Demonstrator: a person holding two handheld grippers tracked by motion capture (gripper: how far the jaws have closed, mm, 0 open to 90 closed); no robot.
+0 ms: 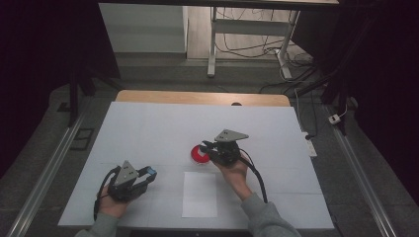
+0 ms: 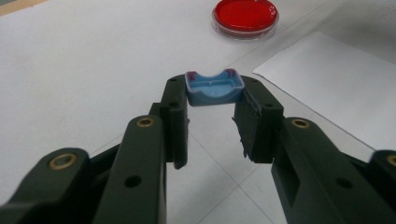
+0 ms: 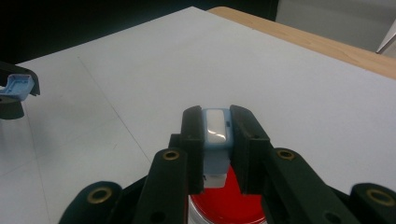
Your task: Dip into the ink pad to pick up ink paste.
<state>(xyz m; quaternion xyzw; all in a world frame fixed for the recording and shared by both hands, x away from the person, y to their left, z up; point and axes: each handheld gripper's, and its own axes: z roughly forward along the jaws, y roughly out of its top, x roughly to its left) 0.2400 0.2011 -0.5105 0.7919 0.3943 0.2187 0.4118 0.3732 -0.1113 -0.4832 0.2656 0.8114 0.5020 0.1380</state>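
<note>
L gripper [image 2: 212, 100]: jaws drawn in on a small blue plastic cap piece, hollow side up, curved cut-out in its far rim [image 2: 214, 87]. Held right at the jaw tips, pinched across its two short ends; nothing else between the jaws. Table sheet shows through the gap below it, so it looks lifted off the surface.

R gripper [image 3: 217, 133]: jaws closed on a small pale-blue and white plastic block w/ a glossy oblong window on top [image 3: 215, 135]. Sits between the tips, upright, flanks flat against the pads, lower end poking out beneath.

Round red-filled clear plastic dish [image 3: 222, 205] lies directly under the R jaws, apart from the block as far as I can tell. From the L jaws it's ahead and a bit right [image 2: 245, 17]; white paper sheet [image 2: 336, 84] right of the L jaws.

Handling, judged: both parts light, stiff, thin-walled moulded plastic. Smooth faces, so prob. slippery under pads; cap walls could flex or crack if squeezed hard. Best hold = flat outer sides, as now, leaving open cavity and block end free. Dish prob. shallow, likely slides if nudged.
</note>
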